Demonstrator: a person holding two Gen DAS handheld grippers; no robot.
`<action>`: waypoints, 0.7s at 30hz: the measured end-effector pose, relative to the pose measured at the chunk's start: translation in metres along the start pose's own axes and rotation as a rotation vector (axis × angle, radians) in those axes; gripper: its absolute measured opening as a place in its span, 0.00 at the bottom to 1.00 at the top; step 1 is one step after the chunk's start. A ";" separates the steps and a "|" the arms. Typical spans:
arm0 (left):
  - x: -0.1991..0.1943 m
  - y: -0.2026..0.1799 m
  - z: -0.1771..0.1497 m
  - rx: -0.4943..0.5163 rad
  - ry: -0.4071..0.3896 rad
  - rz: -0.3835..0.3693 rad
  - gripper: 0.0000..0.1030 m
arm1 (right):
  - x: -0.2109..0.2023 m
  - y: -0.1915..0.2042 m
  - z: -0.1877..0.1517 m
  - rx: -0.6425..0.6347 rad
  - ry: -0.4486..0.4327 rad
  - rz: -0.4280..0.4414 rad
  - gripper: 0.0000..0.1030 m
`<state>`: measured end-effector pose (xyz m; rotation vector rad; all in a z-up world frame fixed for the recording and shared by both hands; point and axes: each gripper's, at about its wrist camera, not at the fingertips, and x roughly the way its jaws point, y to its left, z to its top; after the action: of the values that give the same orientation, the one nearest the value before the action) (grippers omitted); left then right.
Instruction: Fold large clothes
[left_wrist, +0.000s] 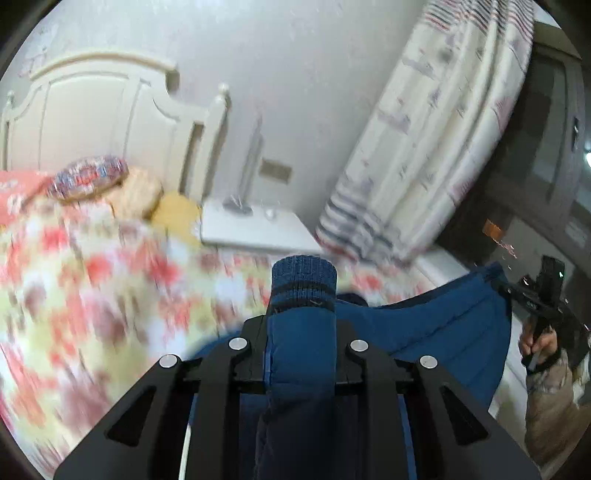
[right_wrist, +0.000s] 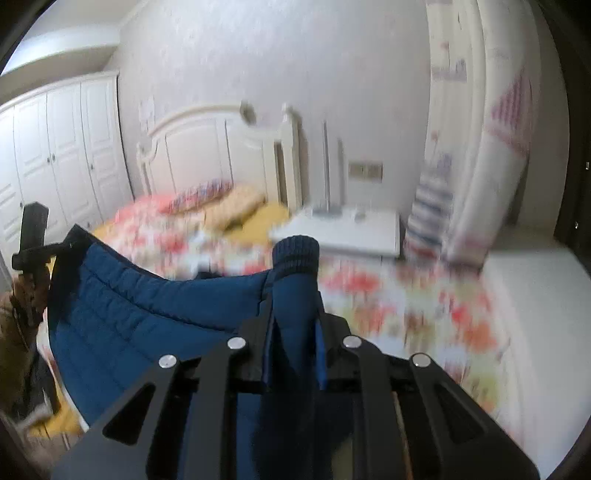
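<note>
A large blue quilted jacket (left_wrist: 424, 332) hangs spread between my two grippers above the bed. My left gripper (left_wrist: 301, 325) is shut on one sleeve, whose ribbed knit cuff (left_wrist: 303, 277) sticks out past the fingers. In the right wrist view my right gripper (right_wrist: 295, 314) is shut on the other sleeve, with its dark cuff (right_wrist: 295, 254) protruding upward. The jacket body (right_wrist: 147, 314) sags in a curve towards the left gripper (right_wrist: 66, 243) at the far left. The right gripper (left_wrist: 511, 291) shows at the right edge of the left wrist view, held by a hand (left_wrist: 539, 343).
Below lies a bed with a floral quilt (left_wrist: 92, 277) and pillows (left_wrist: 88, 177) by a white headboard (right_wrist: 207, 147). A white nightstand (right_wrist: 347, 229) stands beside it, a patterned curtain (left_wrist: 424, 147) to the right. White wardrobe doors (right_wrist: 55, 155) line the left wall.
</note>
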<state>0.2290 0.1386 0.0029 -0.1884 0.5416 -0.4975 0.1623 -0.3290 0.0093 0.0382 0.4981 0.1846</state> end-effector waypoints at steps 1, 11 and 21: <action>0.013 0.004 0.022 0.012 0.010 0.057 0.20 | 0.012 -0.005 0.013 0.019 0.010 -0.019 0.16; 0.201 0.079 -0.054 -0.031 0.396 0.378 0.21 | 0.208 -0.065 -0.087 0.343 0.419 -0.141 0.18; 0.185 0.075 -0.029 -0.013 0.308 0.383 0.21 | 0.188 -0.076 -0.068 0.389 0.329 -0.107 0.18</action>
<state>0.3808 0.1095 -0.1264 -0.0161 0.8611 -0.1485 0.3048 -0.3694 -0.1458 0.3644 0.8570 -0.0148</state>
